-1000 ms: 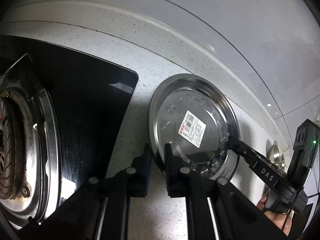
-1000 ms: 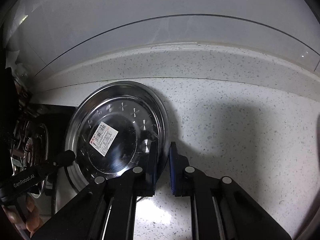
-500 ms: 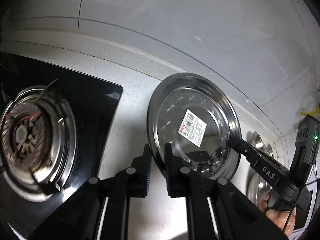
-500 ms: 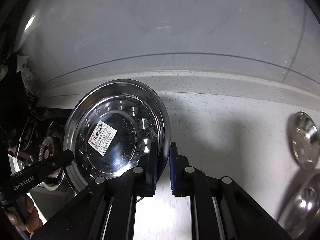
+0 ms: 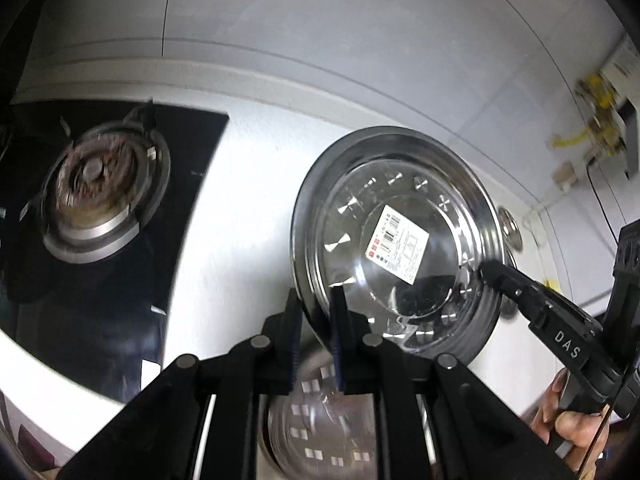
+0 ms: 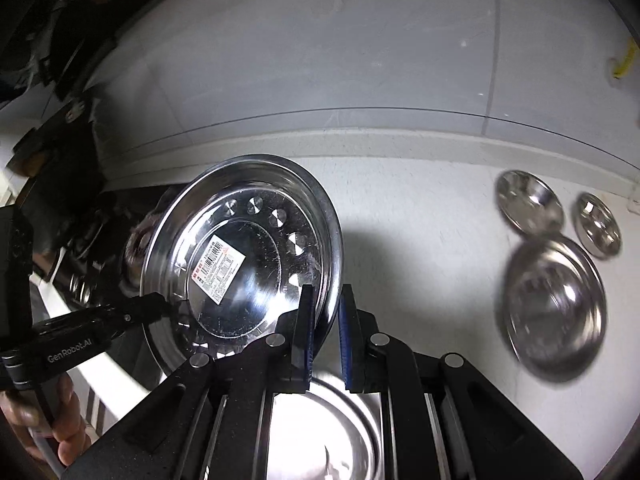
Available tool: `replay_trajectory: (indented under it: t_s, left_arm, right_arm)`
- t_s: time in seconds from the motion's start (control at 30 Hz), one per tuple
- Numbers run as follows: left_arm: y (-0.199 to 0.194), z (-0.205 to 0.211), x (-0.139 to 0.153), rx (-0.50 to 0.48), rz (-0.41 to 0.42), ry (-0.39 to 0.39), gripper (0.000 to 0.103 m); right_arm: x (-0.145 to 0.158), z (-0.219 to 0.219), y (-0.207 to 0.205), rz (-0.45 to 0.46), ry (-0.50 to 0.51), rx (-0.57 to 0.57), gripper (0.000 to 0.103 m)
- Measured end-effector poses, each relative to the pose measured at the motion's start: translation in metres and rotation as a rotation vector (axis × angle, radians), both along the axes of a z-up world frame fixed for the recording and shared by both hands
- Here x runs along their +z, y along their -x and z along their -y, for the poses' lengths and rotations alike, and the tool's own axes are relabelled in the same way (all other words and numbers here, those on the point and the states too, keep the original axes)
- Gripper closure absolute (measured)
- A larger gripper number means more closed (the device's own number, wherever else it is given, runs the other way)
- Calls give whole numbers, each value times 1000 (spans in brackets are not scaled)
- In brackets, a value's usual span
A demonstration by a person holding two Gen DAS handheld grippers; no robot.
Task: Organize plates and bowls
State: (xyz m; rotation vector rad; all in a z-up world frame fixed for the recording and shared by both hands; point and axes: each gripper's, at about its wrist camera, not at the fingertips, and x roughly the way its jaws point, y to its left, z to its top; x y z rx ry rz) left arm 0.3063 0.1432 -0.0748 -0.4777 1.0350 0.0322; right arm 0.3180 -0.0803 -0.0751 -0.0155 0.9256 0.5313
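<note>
A round steel plate (image 5: 400,240) with a white barcode sticker is held in the air above the white counter, and it also shows in the right wrist view (image 6: 240,256). My left gripper (image 5: 316,320) is shut on its left rim. My right gripper (image 6: 325,316) is shut on its opposite rim. In the left wrist view the right gripper's fingertip (image 5: 496,272) touches the plate's far rim. A second steel plate (image 5: 320,420) lies below, under the grippers, and it shows in the right wrist view (image 6: 332,432) too.
A black gas stove (image 5: 96,200) with a burner sits at the left. Three steel bowls lie at the right: a large one (image 6: 556,308) and two smaller ones (image 6: 524,200) (image 6: 598,224). A tiled wall (image 6: 320,60) runs behind the counter.
Both grippers have lifted the plate up off the counter and drawn it back. A second plate and the bowls at the right have come into view below.
</note>
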Motion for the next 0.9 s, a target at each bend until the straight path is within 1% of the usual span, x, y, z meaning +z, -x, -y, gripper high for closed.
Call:
replay_trajectory:
  t_s: [0.07,0.13,0.17,0.2,0.43,0.53,0.63,0.73,0.9]
  left_arm:
    - [20,9,-2,-23,2,5,90]
    - [35,15,-5,-36,-3,11,90]
    - [42,20,-8,-46,-2,7,91]
    - [50,26,-7,-57,2,-3,91]
    - [89,57,-40,-123,-28,-55,91]
    - [95,64,-56,-149,-38,-52,91]
    - [96,69,-67,-162,-48,-63,91]
    - [96,70,-76,-165,-53,-74,91]
    - [93,69,-90,-172,-76,-65,90]
  right_arm:
    - [0,19,20,6,1,-3,93]
    - [-5,29,36,0,-1,-4,93]
    - [-5,42,43,-6,-3,-6,93]
    - [-8,46,52,-14,-2,-11,92]
    - [-45,70,92,-101,-8,-54,92]
    - [-59,80,102,-138,-9,-72,92]
    - [-71,88,107,-166,-12,-87,92]
    - [-81,90,111,-178,-1,-92,92]
    - [-91,91,109,-198,6,-98,92]
